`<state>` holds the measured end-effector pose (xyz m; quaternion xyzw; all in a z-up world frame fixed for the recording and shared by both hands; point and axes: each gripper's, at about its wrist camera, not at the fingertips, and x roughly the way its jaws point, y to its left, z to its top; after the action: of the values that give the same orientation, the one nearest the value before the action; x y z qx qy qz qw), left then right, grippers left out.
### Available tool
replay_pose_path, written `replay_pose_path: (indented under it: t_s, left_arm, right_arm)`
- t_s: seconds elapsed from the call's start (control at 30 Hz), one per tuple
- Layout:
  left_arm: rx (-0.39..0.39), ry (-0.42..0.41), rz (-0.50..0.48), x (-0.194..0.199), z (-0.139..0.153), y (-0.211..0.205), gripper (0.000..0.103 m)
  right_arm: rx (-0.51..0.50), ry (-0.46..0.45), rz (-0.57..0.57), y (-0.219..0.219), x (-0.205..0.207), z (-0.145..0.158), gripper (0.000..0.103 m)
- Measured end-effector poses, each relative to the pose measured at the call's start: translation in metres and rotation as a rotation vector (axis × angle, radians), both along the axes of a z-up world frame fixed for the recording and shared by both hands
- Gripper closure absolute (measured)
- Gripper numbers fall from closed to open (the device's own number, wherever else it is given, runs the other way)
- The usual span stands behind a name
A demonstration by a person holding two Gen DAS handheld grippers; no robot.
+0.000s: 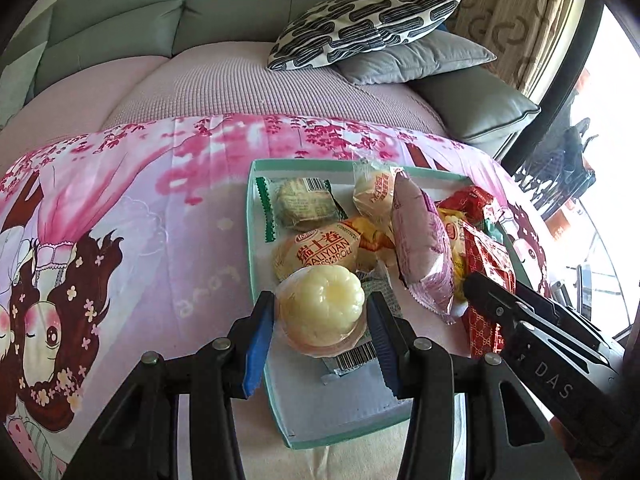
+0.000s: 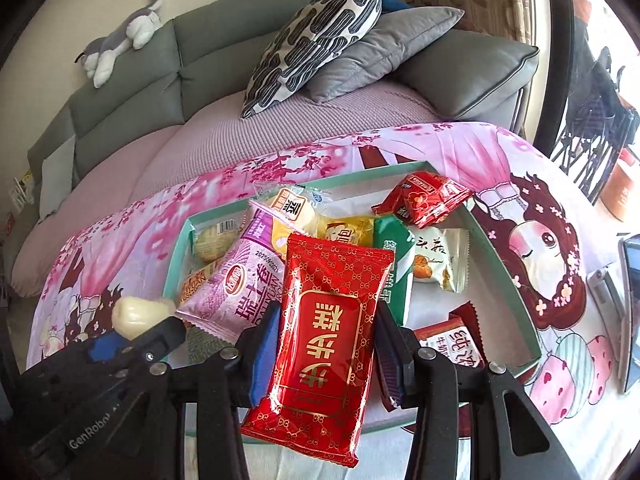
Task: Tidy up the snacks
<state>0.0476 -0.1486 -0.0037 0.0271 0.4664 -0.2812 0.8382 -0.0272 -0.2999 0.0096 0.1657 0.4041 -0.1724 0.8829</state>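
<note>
A shallow teal-rimmed tray [image 1: 256, 240] lies on a pink cartoon-print cloth and holds several wrapped snacks. My left gripper [image 1: 320, 320] is shut on a pale yellow round pastry [image 1: 320, 308] in clear wrap, above the tray's near left part; it also shows in the right wrist view [image 2: 136, 314]. My right gripper [image 2: 324, 344] is shut on a red and gold packet [image 2: 324, 320] with Chinese writing, held over the tray [image 2: 504, 264]. A purple packet [image 2: 232, 292] leans beside it, also seen in the left wrist view [image 1: 424, 248].
In the tray lie a green-edged cake [image 1: 304, 200], a yellow roll packet [image 1: 320, 252], a small red packet [image 2: 424, 200] and a white nut packet [image 2: 436, 260]. A grey sofa [image 1: 240, 8] with cushions [image 1: 360, 28] stands behind. A phone-like device [image 2: 628, 300] lies at the right.
</note>
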Motion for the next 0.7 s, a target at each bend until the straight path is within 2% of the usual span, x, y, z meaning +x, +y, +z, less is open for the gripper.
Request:
replay_pose_path:
  t_s: [0.3,0.43,0.63,0.7]
  left_arm:
    - [0.031,0.052,-0.011,-0.003,-0.012,-0.003,0.054]
    - [0.028,0.048,-0.014,-0.009,-0.007,-0.001,0.049]
    - [0.028,0.022,0.007,-0.018,0.005,0.011,0.041]
    - [0.04,0.012,0.027,-0.019,0.008,0.016,0.032]
  right_arm:
    - [0.001,0.036,0.014,0.004,0.004,-0.011,0.054]
    - [-0.007,0.046,0.015,0.004,0.0,-0.009,0.049]
    - [-0.034,0.034,0.012,0.006,-0.012,0.0,0.034]
    - [-0.054,0.037,0.018,0.01,-0.016,0.001,0.03]
